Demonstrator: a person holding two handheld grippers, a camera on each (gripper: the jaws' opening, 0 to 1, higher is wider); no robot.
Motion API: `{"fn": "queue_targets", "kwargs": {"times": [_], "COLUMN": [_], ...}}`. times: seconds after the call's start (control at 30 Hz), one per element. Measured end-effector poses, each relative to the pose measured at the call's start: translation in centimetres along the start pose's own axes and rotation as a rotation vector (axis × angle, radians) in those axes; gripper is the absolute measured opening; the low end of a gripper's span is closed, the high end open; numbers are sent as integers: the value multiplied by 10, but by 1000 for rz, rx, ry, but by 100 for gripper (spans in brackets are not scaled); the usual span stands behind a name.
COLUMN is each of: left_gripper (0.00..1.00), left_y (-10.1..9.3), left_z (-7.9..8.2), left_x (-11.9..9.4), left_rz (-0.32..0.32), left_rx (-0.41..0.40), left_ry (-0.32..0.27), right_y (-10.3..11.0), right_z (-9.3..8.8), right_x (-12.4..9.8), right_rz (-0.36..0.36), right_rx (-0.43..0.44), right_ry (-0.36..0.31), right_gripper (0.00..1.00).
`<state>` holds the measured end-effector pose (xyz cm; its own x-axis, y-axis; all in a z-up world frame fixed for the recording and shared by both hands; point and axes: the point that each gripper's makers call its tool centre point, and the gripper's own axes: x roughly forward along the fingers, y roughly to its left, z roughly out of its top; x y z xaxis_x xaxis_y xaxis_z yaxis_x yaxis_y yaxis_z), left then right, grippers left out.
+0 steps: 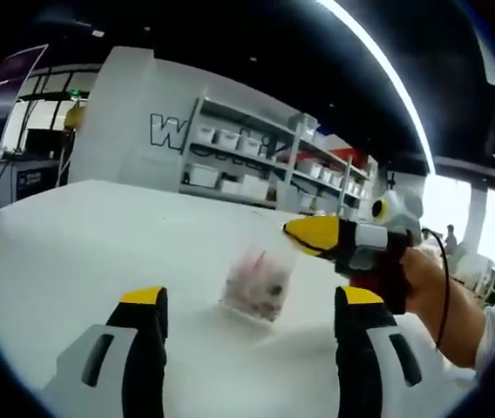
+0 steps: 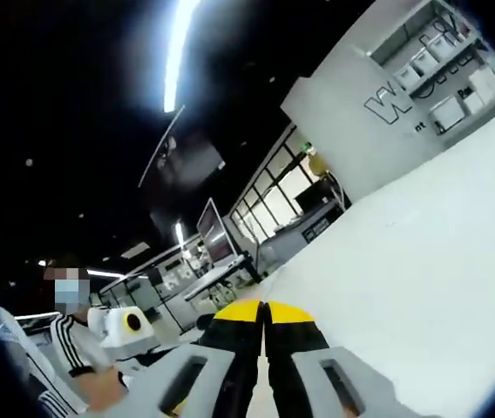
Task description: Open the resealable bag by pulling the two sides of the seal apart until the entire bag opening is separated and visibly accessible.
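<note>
The resealable bag is a small clear pouch with pinkish contents, blurred, on the white table. My left gripper is open, and its yellow-tipped jaws stand wide on either side of the bag, nearer than it. My right gripper, held by a hand, comes in from the right with its yellow tip just above the bag's upper right corner. I cannot tell whether it touches the bag. In the right gripper view my right gripper is shut, its jaws pressed together with nothing visible between them.
Shelves with white bins stand against a white lettered wall behind the table. Desks with monitors are at the far left. A person in a striped sleeve is at the lower left of the right gripper view.
</note>
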<state>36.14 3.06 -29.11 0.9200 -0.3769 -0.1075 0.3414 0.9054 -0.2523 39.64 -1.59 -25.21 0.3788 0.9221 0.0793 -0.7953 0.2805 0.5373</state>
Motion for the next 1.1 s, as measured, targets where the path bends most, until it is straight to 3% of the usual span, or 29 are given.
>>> {"fn": "queue_targets", "kwargs": {"times": [0.37, 0.53, 0.67, 0.9, 1.1], "left_gripper": [71, 54, 33, 20, 13], "left_y": [-11, -15, -12, -13, -20], "left_z": [4, 5, 6, 14, 12], "left_x": [-6, -10, -12, -13, -12], "left_rz": [-37, -71, -86, -109, -147], "left_rx": [-36, -94, -158, -245, -287], "left_ry": [-23, -36, -56, -108, -120], "right_y": [14, 17, 23, 30, 31], "right_z": [-18, -25, -32, -42, -48], "right_x": [-9, -14, -15, -13, -15], "right_rz": [35, 31, 30, 31, 23], "right_rx": [12, -34, -120, -199, -267], "right_ry": [32, 57, 93, 130, 151], "right_gripper": [0, 0, 0, 0, 0]}}
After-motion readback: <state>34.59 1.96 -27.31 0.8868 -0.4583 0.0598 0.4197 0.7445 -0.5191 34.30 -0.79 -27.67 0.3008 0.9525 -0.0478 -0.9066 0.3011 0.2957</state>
